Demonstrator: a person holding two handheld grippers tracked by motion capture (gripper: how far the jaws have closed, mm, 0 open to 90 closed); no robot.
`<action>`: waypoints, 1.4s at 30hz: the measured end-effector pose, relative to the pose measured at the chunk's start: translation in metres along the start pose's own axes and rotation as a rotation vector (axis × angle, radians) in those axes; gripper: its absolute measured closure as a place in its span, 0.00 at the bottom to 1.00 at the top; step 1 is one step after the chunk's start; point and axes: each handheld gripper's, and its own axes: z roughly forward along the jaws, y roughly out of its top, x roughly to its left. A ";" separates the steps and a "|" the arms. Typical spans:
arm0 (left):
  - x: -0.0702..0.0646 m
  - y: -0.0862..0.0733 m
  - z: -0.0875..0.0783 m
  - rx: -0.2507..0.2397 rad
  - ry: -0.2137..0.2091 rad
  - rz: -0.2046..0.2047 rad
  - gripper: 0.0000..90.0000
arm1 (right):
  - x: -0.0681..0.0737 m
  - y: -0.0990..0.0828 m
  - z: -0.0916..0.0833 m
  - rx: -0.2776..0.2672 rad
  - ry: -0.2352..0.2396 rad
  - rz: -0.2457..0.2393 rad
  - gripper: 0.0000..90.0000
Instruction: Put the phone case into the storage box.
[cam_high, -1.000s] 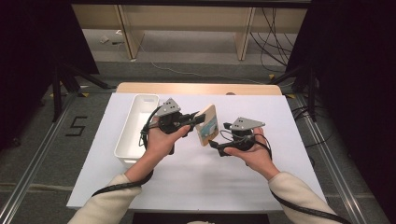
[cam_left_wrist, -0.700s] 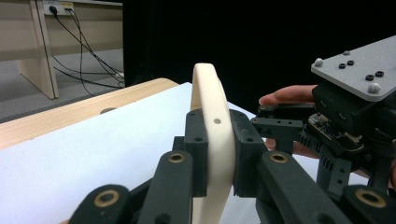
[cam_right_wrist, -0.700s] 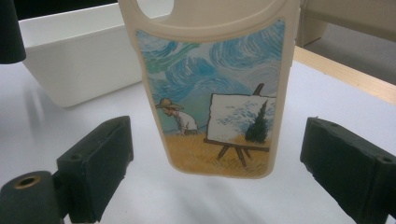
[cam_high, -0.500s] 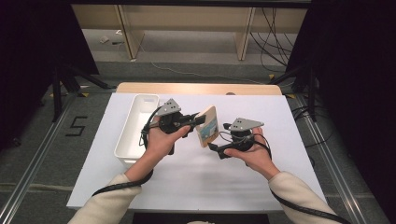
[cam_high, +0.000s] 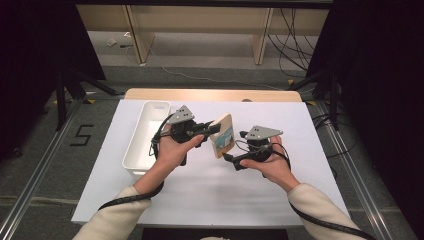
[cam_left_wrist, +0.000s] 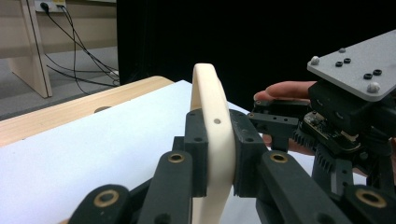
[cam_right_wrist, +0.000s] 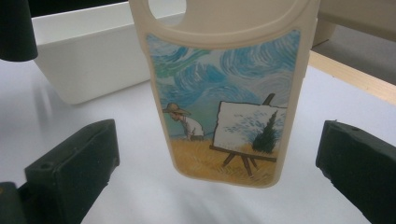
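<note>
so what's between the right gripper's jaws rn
The phone case, painted side facing them, untouched: the right gripper is open in its own view, while the left gripper clamps its edge.

I see the phone case (cam_high: 223, 135) held off the table (cam_high: 210, 200) at the frame's centre, pinched at its left edge by my left gripper (cam_high: 212, 129). My right gripper (cam_high: 230, 160) sits just right of and below it, jaws spread either side; I think they aren't touching it. The tray (cam_high: 145, 135) lies left of both, on the table.
</note>
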 end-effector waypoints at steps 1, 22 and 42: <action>0.000 0.000 0.000 0.004 -0.003 0.003 0.88 | -0.001 0.001 -0.001 -0.006 0.003 -0.001 0.01; 0.000 0.000 0.002 0.053 -0.074 0.043 0.88 | -0.009 0.010 -0.011 -0.060 0.048 -0.023 0.11; -0.003 0.006 -0.002 0.055 -0.115 0.065 0.88 | -0.015 -0.005 0.003 0.012 0.126 -0.039 0.18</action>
